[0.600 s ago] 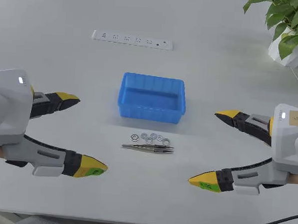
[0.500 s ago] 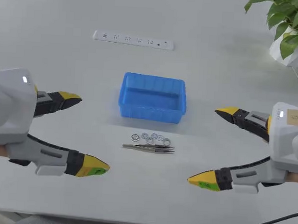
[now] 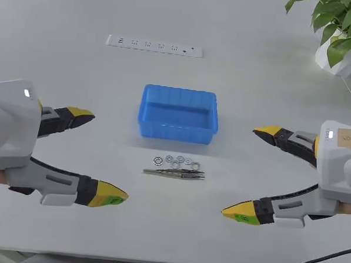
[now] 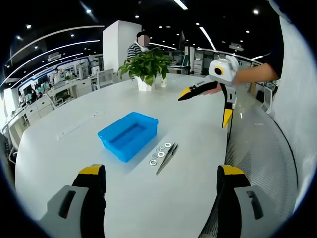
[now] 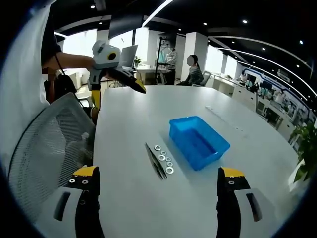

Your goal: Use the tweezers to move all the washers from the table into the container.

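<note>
Nearest the table's near edge, the left gripper (image 3: 99, 155) and the right gripper (image 3: 245, 172) hover over the near left and near right parts of the white table (image 3: 261, 65). Each has its two yellow-tipped jaws spread wide and holds nothing. Each near fingertip bears a green sticker, and the right gripper's body has a pale yellow label; the print on all of them is too small to read. Between the grippers, towards the middle of the table, one pair of metal tweezers (image 3: 173, 174) lies flat, parallel to the near edge. Just beyond it and close alongside sits a short row of washers (image 3: 178, 161). I count about six, though they are too small to be sure, and the leftmost may be a nut. In the right gripper view the washers (image 5: 164, 158) lie between the tweezers (image 5: 155, 162) and the container (image 5: 198, 141). One blue rectangular container (image 3: 175, 133) stands just behind them in the middle of the table, open-topped, with nothing visible inside. Farther on, towards the far edge, lies one white power strip (image 3: 154, 46), its markings unreadable. At the far right corner stands one leafy green plant (image 3: 340, 25) in a white pot (image 3: 346, 68).
</note>
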The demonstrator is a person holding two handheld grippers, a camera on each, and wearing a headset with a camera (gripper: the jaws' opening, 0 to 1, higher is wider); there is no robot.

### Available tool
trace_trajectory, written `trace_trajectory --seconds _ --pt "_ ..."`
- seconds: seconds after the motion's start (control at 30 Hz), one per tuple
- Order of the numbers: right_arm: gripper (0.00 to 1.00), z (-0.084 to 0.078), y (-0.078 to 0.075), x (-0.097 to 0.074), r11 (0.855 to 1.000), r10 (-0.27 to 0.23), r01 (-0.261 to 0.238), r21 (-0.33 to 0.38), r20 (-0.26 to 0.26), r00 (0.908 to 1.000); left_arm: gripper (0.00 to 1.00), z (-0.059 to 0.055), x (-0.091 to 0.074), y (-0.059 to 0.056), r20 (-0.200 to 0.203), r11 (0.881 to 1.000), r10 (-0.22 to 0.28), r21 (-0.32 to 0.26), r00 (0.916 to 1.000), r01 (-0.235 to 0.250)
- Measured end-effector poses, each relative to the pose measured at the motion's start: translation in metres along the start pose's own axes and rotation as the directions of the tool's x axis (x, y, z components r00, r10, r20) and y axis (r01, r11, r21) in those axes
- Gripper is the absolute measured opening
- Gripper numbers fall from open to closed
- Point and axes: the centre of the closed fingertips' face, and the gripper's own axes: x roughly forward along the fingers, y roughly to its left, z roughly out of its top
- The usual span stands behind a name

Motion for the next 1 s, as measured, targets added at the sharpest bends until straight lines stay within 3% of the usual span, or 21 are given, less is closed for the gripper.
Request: trace_trajectory --seconds 1.0 --pt "1.00 0.0031 -0.0001 0.0044 1.000 0.001 -0.001 -0.011 -0.001 1.0000 0.99 -0.0052 0.0006 0.0018 0.010 1.000 0.008 0.002 0.9999 -0.008"
